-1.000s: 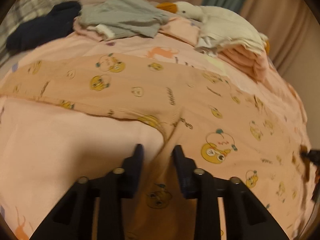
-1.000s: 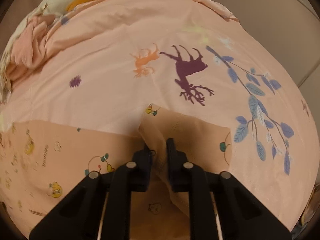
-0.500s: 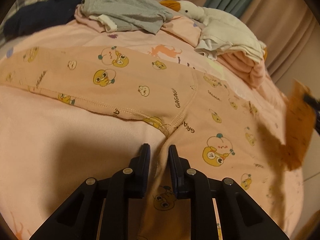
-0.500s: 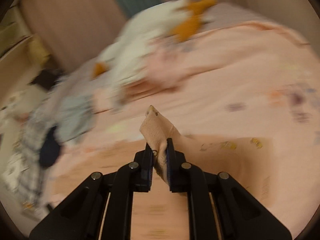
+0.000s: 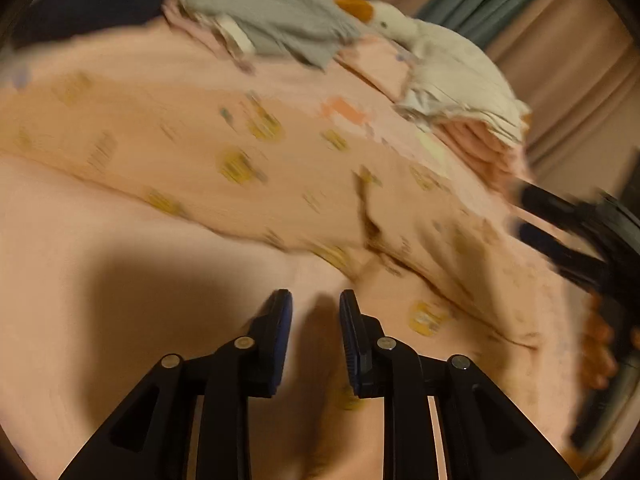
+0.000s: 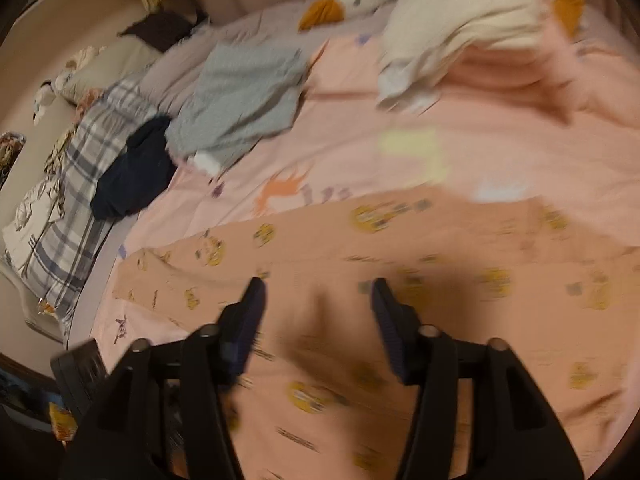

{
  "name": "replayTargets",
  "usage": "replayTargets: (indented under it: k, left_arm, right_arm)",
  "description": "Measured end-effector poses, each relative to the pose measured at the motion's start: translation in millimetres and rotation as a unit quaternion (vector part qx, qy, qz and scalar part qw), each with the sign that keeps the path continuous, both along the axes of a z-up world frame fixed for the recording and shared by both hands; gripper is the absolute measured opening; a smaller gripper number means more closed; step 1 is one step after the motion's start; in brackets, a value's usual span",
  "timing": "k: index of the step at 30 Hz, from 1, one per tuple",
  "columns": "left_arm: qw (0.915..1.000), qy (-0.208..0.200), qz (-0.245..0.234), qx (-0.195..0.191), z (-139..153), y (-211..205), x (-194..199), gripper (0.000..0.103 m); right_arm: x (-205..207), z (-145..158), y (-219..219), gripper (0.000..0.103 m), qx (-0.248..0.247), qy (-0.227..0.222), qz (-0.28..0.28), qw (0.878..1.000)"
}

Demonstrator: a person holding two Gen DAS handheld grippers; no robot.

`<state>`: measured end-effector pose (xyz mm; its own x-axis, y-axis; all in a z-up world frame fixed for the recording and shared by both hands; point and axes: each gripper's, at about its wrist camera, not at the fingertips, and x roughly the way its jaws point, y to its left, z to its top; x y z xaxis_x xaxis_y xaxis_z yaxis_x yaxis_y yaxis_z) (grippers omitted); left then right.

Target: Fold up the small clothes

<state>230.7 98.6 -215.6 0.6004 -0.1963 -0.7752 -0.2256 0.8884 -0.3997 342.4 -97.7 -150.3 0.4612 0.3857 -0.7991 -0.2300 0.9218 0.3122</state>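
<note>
Peach-orange small pants with yellow cartoon prints lie spread on the pink bed cover; they also show in the right wrist view. My left gripper is open and empty, just above the cover near the pants' lower hem. My right gripper is open wide and empty, hovering over the pants. The right gripper also shows as a dark blurred shape at the right edge of the left wrist view. Both views are motion-blurred.
A grey garment and a dark navy one lie at the far side. A white goose plush rests on folded pink and white clothes. A plaid pillow is at the left bed edge.
Both grippers have opened and let go of the pants. The right gripper swung the pant leg over and released it; the pants now lie flatter, folded over.
</note>
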Motion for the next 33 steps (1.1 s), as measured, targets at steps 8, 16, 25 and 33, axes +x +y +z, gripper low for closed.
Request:
replayTargets:
  k: [8, 16, 25, 33]
  left_arm:
    - [0.9865, -0.049, 0.155, 0.023, 16, 87, -25, 0.081]
    - [0.9373, -0.087, 0.28, -0.189, -24, 179, -49, 0.081]
    - [0.9269, -0.057, 0.366, -0.058, -13, 190, 11, 0.006]
    - [0.9611, -0.109, 0.248, 0.053, 44, 123, 33, 0.001]
  right_arm:
    - [-77, 17, -132, 0.088, -0.1, -0.085, -0.091, 0.987]
    - [-68, -63, -242, 0.084, 0.072, -0.007, -0.191, 0.979]
    - [-76, -64, -240, 0.082, 0.057, -0.028, -0.146, 0.987]
    - [-82, -61, -253, 0.082, 0.09, -0.029, -0.15, 0.984]
